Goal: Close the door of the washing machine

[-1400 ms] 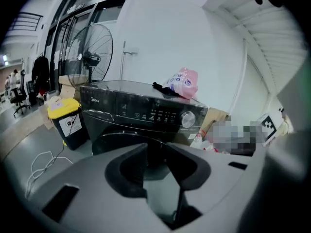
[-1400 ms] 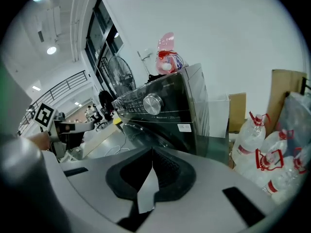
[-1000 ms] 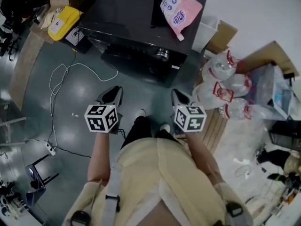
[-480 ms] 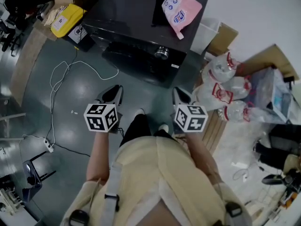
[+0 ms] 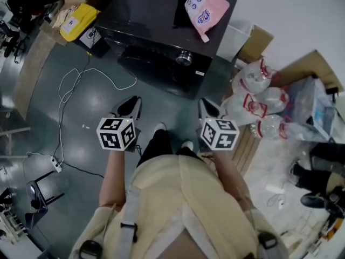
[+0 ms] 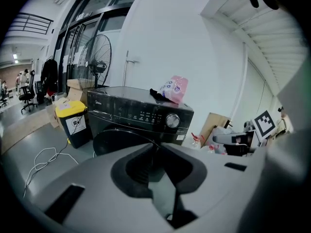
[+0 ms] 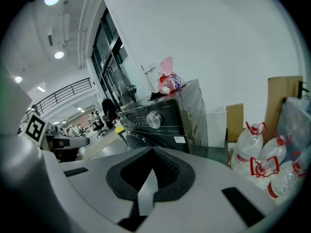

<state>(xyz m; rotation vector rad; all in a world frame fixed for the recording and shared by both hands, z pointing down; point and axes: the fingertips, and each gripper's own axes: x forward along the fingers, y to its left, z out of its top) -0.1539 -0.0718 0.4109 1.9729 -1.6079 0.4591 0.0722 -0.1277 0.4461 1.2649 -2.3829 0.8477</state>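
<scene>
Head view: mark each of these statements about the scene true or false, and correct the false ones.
1. A pink bag lies on top of the washer. True.
2. The yellow bin stands among the bottles. False: it stands at the washer's other side, at the picture's left.
3. Both claws touch the washer. False: the left claw and the right claw are apart from it, over the floor, with nothing in them.
4. A white cable lies on the floor in front of the washer. True.

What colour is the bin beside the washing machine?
Bin: yellow lid, black body; left gripper view.
</scene>
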